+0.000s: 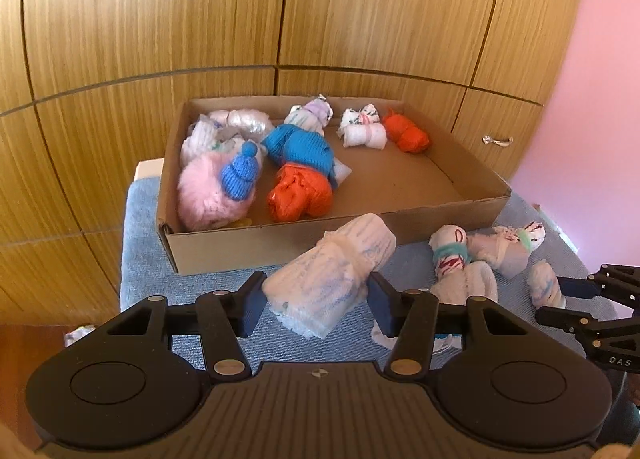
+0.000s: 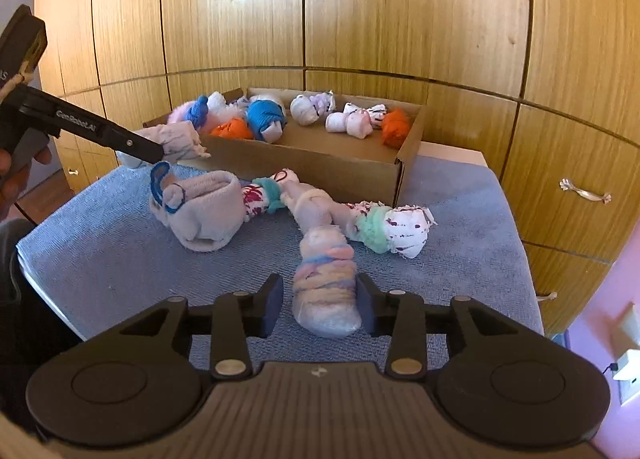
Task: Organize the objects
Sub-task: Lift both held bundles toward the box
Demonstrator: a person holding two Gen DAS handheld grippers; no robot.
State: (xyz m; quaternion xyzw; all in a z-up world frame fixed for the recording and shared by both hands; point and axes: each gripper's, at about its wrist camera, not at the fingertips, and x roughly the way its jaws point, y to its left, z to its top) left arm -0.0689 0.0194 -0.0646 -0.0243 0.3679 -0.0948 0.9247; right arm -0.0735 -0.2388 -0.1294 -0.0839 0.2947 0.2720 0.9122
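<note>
**Sock bundles: two under the grippers, box part-filled**

- Box [image 1: 472, 201], upper centre: rolled socks already stowed.
- White roll [image 1: 332, 283], lower centre: clamped by the left gripper [image 1: 316, 301]; it may be snagged on the box wall unless lifted higher.
- Pastel roll [image 2: 326, 295], lower centre: bracketed by the right gripper [image 2: 320, 309], jaws slack, left pad apart; it may be dropped.

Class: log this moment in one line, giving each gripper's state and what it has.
left gripper: shut on white sock roll, near cardboard box | right gripper: open around pastel sock roll on blue towel
</note>
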